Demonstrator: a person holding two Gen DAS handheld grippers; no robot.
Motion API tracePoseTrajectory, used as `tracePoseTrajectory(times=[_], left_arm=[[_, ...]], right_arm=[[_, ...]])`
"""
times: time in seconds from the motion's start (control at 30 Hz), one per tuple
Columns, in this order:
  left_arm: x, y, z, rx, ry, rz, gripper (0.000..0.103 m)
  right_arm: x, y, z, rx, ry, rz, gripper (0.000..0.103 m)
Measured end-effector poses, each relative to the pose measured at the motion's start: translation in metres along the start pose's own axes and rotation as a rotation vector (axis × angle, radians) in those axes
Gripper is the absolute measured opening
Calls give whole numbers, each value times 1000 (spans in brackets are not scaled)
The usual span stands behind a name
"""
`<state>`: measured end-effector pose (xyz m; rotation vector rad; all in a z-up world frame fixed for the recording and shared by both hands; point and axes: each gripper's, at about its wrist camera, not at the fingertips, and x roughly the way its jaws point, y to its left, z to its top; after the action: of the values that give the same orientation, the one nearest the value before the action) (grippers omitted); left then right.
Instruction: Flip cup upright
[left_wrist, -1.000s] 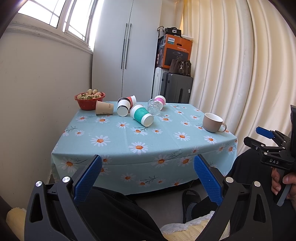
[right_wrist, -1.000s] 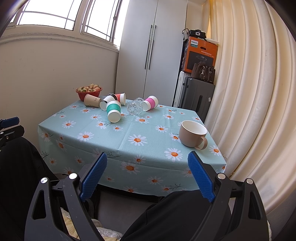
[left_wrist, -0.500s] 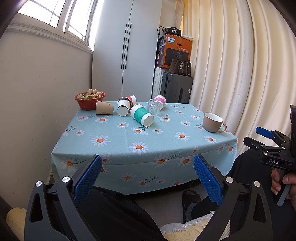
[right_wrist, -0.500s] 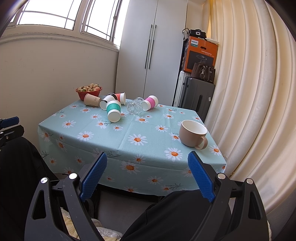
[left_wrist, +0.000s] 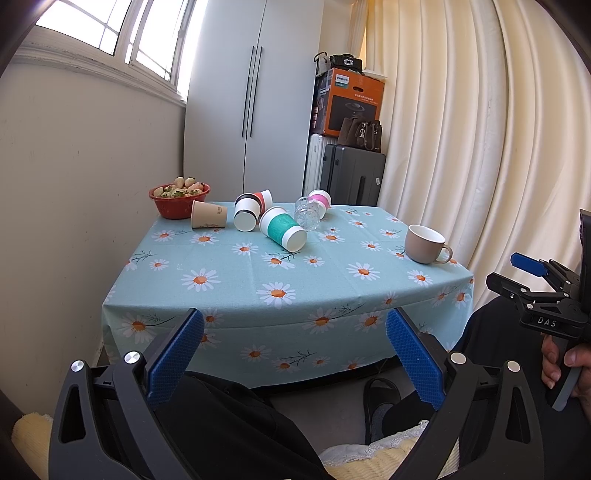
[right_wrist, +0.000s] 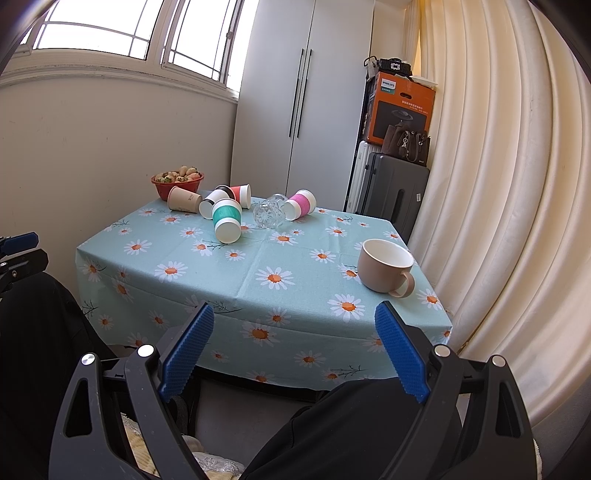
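Several cups lie on their sides at the far part of the table (left_wrist: 229, 295): a teal-banded cup (left_wrist: 283, 229) (right_wrist: 226, 220), a plain tan paper cup (left_wrist: 208, 214) (right_wrist: 183, 200), a black-banded cup (left_wrist: 246, 212), a red cup (left_wrist: 263, 198), a pink-banded cup (left_wrist: 320, 199) (right_wrist: 300, 205) and a clear glass (left_wrist: 308, 214) (right_wrist: 269, 212). A beige mug (left_wrist: 424, 244) (right_wrist: 386, 266) stands upright at the right. My left gripper (left_wrist: 293, 356) and right gripper (right_wrist: 293, 349) are open and empty, held low before the table's front edge, far from the cups.
A red bowl of fruit (left_wrist: 179, 195) sits at the far left corner by the wall. Suitcases (left_wrist: 351, 173) and an orange box (left_wrist: 349, 101) stand behind the table. Curtains (right_wrist: 498, 184) hang along the right. The person's dark-clothed legs are below the grippers.
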<state>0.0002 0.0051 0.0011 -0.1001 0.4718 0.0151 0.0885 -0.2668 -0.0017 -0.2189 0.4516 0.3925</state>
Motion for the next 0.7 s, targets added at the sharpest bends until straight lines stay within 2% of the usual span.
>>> tracePoseTrajectory(times=[0.33, 0.53, 0.7], left_arm=[[2, 0, 2, -34, 16, 9, 96], [5, -2, 5, -39, 46, -9, 96], [13, 5, 13, -103, 88, -56, 96]], right_arm=[[3, 2, 0, -7, 9, 4, 88], [5, 14, 0, -44, 35, 32, 88], [9, 21, 9, -42, 11, 77, 88]])
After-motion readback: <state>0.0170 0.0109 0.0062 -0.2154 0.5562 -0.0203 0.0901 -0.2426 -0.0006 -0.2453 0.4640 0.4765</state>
